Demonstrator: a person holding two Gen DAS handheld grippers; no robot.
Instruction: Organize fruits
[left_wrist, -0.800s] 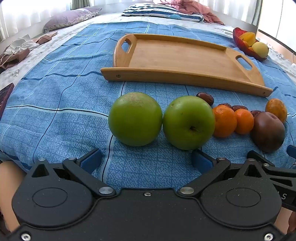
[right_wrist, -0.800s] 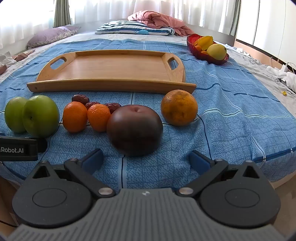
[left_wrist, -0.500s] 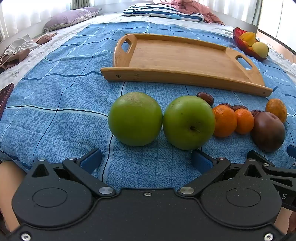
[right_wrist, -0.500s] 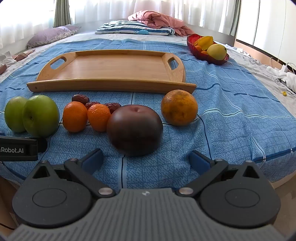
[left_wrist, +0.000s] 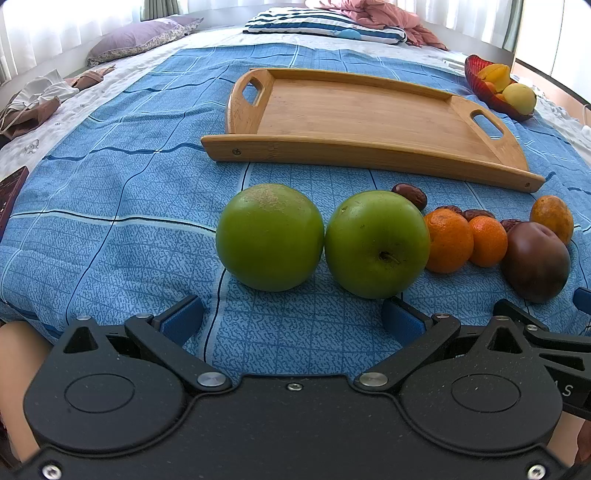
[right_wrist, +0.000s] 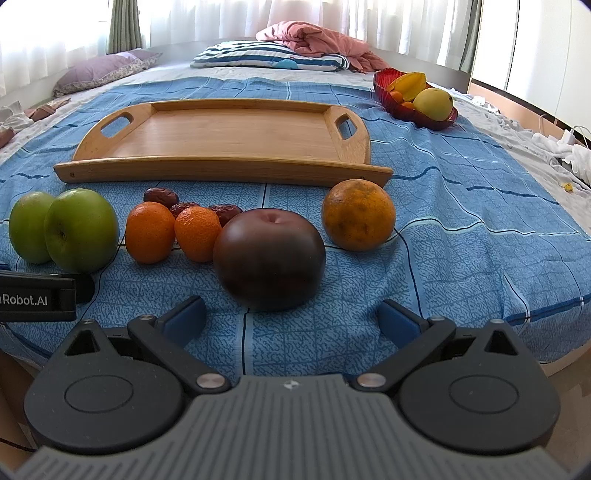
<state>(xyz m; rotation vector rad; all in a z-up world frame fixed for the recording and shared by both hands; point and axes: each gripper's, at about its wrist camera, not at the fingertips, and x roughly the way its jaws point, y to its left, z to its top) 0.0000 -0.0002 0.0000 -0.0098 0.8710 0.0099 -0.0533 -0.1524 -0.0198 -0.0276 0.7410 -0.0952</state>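
A row of fruit lies on the blue bedspread in front of a bare wooden tray (left_wrist: 354, 110) (right_wrist: 229, 133). From the left: two green apples (left_wrist: 269, 236) (left_wrist: 376, 243) (right_wrist: 81, 229), two small mandarins (left_wrist: 448, 240) (right_wrist: 149, 232) (right_wrist: 197, 232), a dark purple-brown apple (left_wrist: 535, 262) (right_wrist: 269, 258) and a larger orange (right_wrist: 358, 214) (left_wrist: 552, 218). A few red dates (right_wrist: 160, 195) (left_wrist: 410, 194) lie behind the mandarins. My left gripper (left_wrist: 291, 317) hangs open just short of the green apples. My right gripper (right_wrist: 291, 317) is open just short of the dark apple. Nothing sits between either pair of fingers.
A red bowl (right_wrist: 406, 107) (left_wrist: 491, 96) holding yellow and orange fruit stands at the far right of the bed. Pillows and a pink blanket (right_wrist: 314, 40) lie at the head. The left gripper's side (right_wrist: 37, 295) shows at the right wrist view's left edge. The bed edge runs close below both grippers.
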